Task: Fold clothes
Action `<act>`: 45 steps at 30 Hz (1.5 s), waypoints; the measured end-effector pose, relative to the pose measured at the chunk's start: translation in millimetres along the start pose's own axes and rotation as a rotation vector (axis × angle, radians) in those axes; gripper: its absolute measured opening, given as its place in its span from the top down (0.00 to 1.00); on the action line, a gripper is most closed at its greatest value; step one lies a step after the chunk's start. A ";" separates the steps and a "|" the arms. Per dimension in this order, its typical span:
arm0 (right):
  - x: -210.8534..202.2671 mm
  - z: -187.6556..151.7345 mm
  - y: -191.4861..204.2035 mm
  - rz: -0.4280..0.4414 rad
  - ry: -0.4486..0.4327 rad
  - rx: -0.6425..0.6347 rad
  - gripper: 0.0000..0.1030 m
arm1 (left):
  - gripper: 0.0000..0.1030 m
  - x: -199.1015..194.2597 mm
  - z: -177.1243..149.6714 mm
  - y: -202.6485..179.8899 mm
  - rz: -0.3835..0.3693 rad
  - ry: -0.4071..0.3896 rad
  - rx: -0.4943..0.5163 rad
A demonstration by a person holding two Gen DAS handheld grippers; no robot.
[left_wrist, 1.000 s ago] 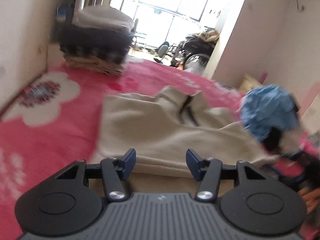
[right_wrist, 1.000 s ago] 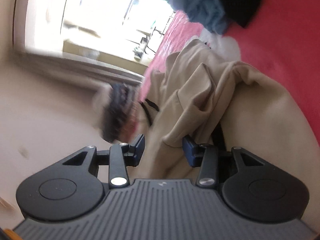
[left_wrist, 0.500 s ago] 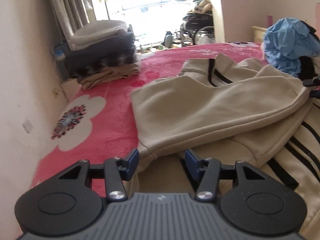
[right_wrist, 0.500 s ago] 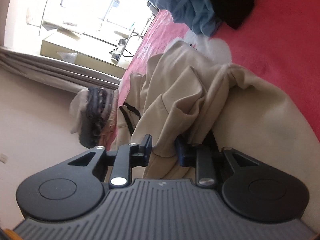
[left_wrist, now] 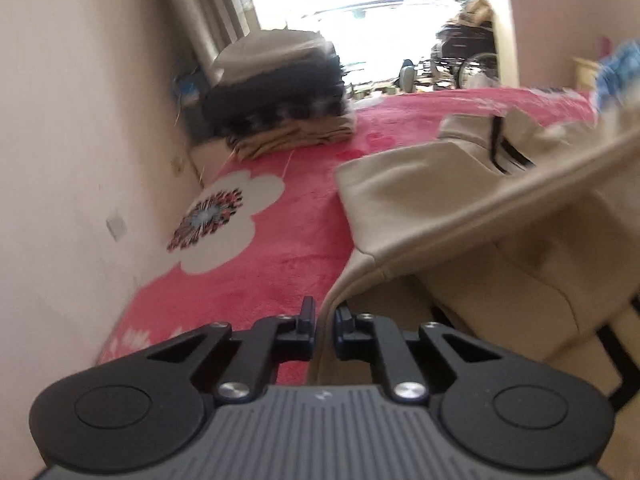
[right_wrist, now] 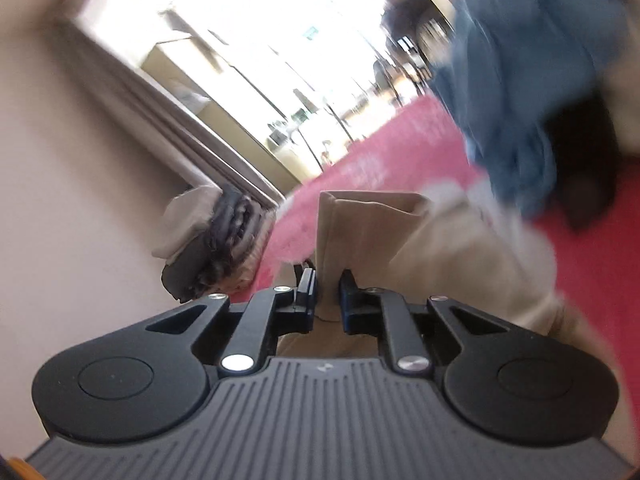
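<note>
Your left gripper (left_wrist: 323, 322) and right gripper (right_wrist: 327, 294) have just closed, each pinching the beige jacket (left_wrist: 420, 184) at bottom centre, ready to fold it.

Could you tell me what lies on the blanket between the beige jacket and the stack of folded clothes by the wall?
In the left wrist view, only bare pink blanket separates the beige jacket from the stack of folded clothes.

Your left gripper (left_wrist: 325, 322) has closed from wide apart onto the jacket (left_wrist: 436, 204) hem at six o'clock, and your right gripper (right_wrist: 328, 294) has just been closing, pinching a beige fold now raised toward twelve.
</note>
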State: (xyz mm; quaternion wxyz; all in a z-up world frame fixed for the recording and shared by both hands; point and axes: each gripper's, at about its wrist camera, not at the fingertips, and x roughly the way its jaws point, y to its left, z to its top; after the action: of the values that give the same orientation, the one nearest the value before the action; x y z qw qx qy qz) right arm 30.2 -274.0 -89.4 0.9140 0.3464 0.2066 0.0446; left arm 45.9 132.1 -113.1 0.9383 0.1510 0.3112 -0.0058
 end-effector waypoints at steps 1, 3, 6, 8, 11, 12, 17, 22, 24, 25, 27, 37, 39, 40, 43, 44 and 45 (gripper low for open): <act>-4.4 1.0 3.5 -0.006 -0.014 -0.046 0.90 | 0.92 2.3 -4.1 -2.6 -0.006 0.023 0.011; 0.6 -10.9 -16.9 -0.079 0.034 -0.054 0.91 | 0.92 8.2 -13.8 -5.6 -0.019 0.075 0.024; 14.8 -36.5 -66.2 -0.185 0.164 0.042 0.91 | 0.90 7.0 -23.6 -10.5 -0.016 0.079 0.106; 4.1 -44.3 -85.1 -0.133 0.139 0.144 0.91 | 0.87 1.0 -22.9 -5.2 -0.051 0.092 0.141; -5.9 -33.2 -78.3 -0.155 0.131 0.117 0.86 | 0.70 -14.2 -20.1 15.7 -0.096 0.129 0.149; -11.2 -28.1 -71.4 -0.177 0.121 0.072 0.85 | 0.70 -22.3 -17.2 25.7 -0.107 0.131 0.130; -42.3 -4.3 -35.1 -0.291 0.010 -0.194 0.85 | 0.67 -53.8 6.6 56.0 -0.109 0.075 0.032; -16.1 2.5 -1.3 -0.221 0.031 -0.341 0.85 | 0.67 -28.5 53.0 33.7 -0.258 -0.015 -0.079; 1.5 -3.2 15.8 -0.180 0.050 -0.419 0.85 | 0.67 -2.9 64.2 13.9 -0.316 -0.026 -0.079; 11.8 -6.8 22.4 -0.165 0.064 -0.452 0.85 | 0.67 10.2 69.7 3.9 -0.345 -0.030 -0.079; 31.8 -13.9 27.8 -0.159 0.096 -0.493 0.85 | 0.67 45.2 65.8 -10.4 -0.308 0.015 -0.048; 90.8 -28.0 -1.9 -0.231 0.275 -0.593 0.86 | 0.66 81.6 56.7 6.6 -0.388 -0.004 -0.147; 87.0 -18.5 5.8 -0.164 0.270 -0.552 0.86 | 0.62 83.2 74.3 11.0 -0.447 -0.023 -0.164; 94.7 -18.6 8.3 -0.165 0.272 -0.566 0.86 | 0.62 91.8 83.6 11.3 -0.460 -0.022 -0.157; 120.0 -20.1 15.5 -0.177 0.281 -0.617 0.86 | 0.62 141.9 95.3 9.5 -0.413 0.052 -0.168; 131.0 -23.5 10.0 -0.198 0.295 -0.611 0.88 | 0.67 161.2 97.2 9.2 -0.390 0.084 -0.178; 142.3 -27.0 3.8 -0.220 0.310 -0.604 0.89 | 0.71 170.8 97.2 16.9 -0.394 0.085 -0.224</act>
State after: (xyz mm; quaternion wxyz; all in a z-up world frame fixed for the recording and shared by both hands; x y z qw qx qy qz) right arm 148.9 -222.5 -154.5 0.9323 0.0255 0.3564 0.0569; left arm 241.9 134.6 -134.5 0.9160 -0.0180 0.3724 -0.1481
